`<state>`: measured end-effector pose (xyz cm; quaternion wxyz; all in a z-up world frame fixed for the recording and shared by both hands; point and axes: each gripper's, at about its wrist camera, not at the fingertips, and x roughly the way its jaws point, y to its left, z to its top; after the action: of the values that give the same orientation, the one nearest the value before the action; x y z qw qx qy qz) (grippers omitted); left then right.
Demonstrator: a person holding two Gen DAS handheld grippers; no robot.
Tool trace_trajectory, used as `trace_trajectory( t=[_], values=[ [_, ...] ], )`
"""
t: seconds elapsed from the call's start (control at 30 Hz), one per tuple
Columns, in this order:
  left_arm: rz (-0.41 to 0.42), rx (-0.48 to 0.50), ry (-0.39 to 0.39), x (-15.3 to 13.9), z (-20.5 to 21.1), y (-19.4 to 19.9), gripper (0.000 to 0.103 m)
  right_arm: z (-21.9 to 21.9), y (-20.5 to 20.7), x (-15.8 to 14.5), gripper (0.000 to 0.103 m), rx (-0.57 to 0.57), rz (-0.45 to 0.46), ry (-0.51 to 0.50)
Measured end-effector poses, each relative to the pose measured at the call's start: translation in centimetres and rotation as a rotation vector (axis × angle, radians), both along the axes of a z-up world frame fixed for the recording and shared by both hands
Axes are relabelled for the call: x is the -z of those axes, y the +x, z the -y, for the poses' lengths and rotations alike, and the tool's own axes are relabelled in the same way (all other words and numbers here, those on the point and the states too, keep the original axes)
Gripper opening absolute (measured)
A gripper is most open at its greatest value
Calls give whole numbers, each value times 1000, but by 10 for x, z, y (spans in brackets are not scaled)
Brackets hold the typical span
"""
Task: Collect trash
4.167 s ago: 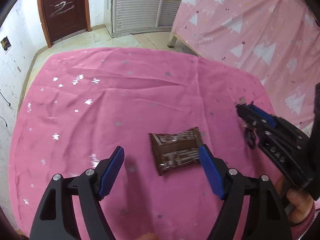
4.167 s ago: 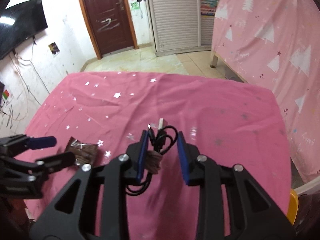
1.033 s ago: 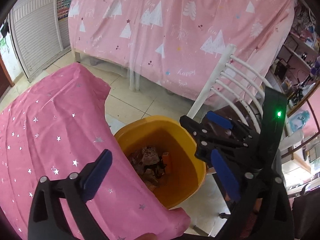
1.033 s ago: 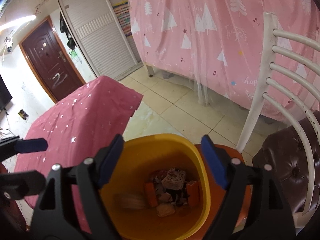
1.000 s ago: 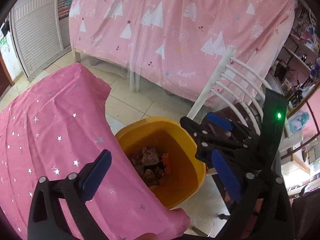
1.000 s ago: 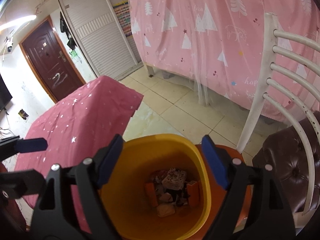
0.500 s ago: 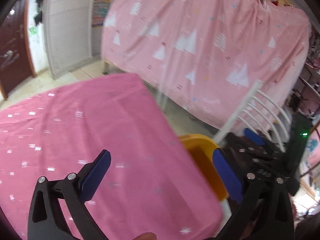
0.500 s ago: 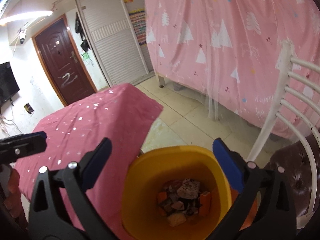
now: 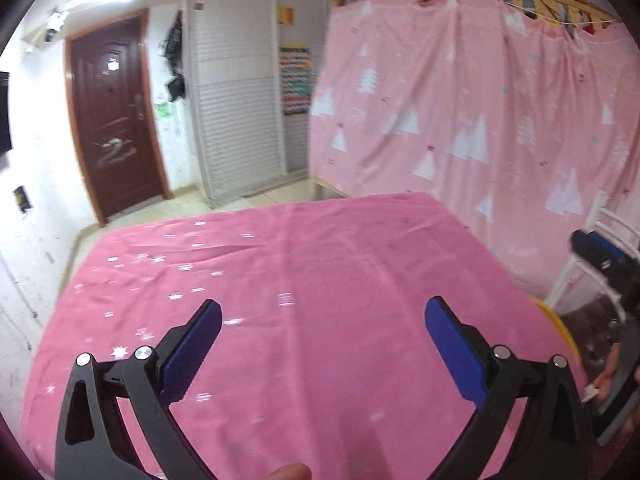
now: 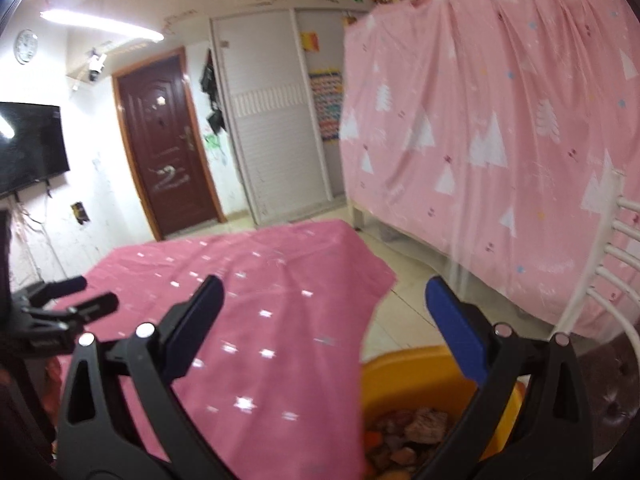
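My left gripper (image 9: 320,320) stands open above the pink star-print tablecloth (image 9: 312,280), with nothing between its blue pads. No trash shows on the cloth in the left wrist view. My right gripper (image 10: 322,300) is open and empty, over the table's right corner and the yellow bin (image 10: 404,380). Several brown and orange scraps of trash (image 10: 408,432) lie in the bin. The bin's rim (image 9: 560,328) peeks past the table's right edge in the left wrist view. The right gripper (image 9: 600,256) shows there at far right, and the left gripper (image 10: 72,300) at far left in the right wrist view.
A white slatted chair (image 10: 612,256) stands right of the bin. A pink tree-print curtain (image 10: 500,140) hangs behind it. A brown door (image 9: 112,128), a white shutter cupboard (image 9: 236,120) and a wall television (image 10: 28,144) line the far wall. Tiled floor (image 10: 404,280) lies between table and curtain.
Both grippers have swung left, away from the bin toward the table. The bin has slid to the right edge of the left wrist view and low in the right wrist view.
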<state>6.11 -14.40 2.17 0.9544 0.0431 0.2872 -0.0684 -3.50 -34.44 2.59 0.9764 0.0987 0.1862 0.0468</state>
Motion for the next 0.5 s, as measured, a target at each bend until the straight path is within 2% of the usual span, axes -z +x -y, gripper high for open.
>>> trace_trajectory(
  t=[0.3,0.5],
  values=[
    [69,-140,18,10,-64,-17,95,-71,-8,-4,97,-173,68,-2],
    [61,-196,-8,23,-98,-24,95,-113,-11,0,97,-237,92,-39]
  ],
)
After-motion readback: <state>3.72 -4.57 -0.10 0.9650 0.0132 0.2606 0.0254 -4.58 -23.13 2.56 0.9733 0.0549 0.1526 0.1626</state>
